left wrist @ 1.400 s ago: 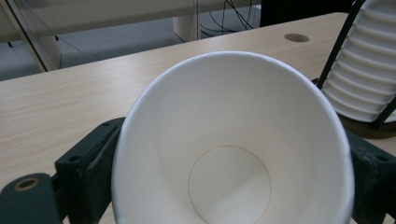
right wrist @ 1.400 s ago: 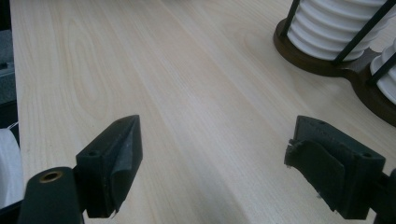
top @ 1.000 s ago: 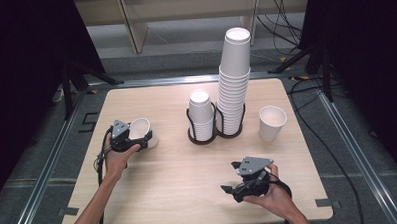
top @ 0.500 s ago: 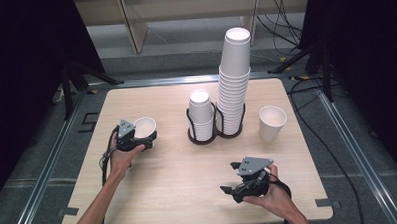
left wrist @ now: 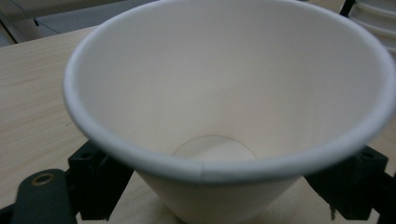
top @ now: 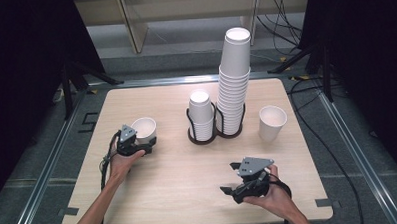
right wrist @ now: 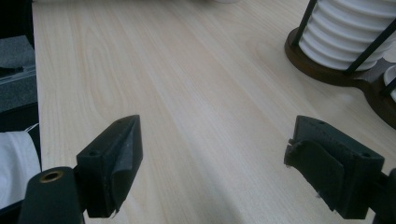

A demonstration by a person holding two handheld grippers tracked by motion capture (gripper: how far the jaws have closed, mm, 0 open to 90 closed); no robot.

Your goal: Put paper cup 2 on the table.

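**White cup clamped at the table's left, its mouth up and its axis upright**

White paper cup [top: 144,129] stands at the left of the wooden table [top: 189,192], well apart from the black rack [top: 215,134] that holds the short stack [top: 201,114] and the tall stack [top: 234,80] of cups. The left gripper [top: 137,144] comes at the cup from the person's side. In the left gripper view the cup [left wrist: 224,93] sits between the two black jaws, which have just been closing and now press on its lower wall, one on each side; the rim flares out above them. The cup's long axis runs straight up, across the line of the jaws, so any lift should go along that axis. Whether its base rests on the table cannot be told.

The right gripper [top: 239,183] rests near the front right edge, jaws spread wide over bare wood, gripping nothing. A second loose cup [top: 272,122] stands right of the rack, nearer this free hand. The rack lies ahead and to the right of the held cup, so the left hand is plainly the one placed to carry it there.
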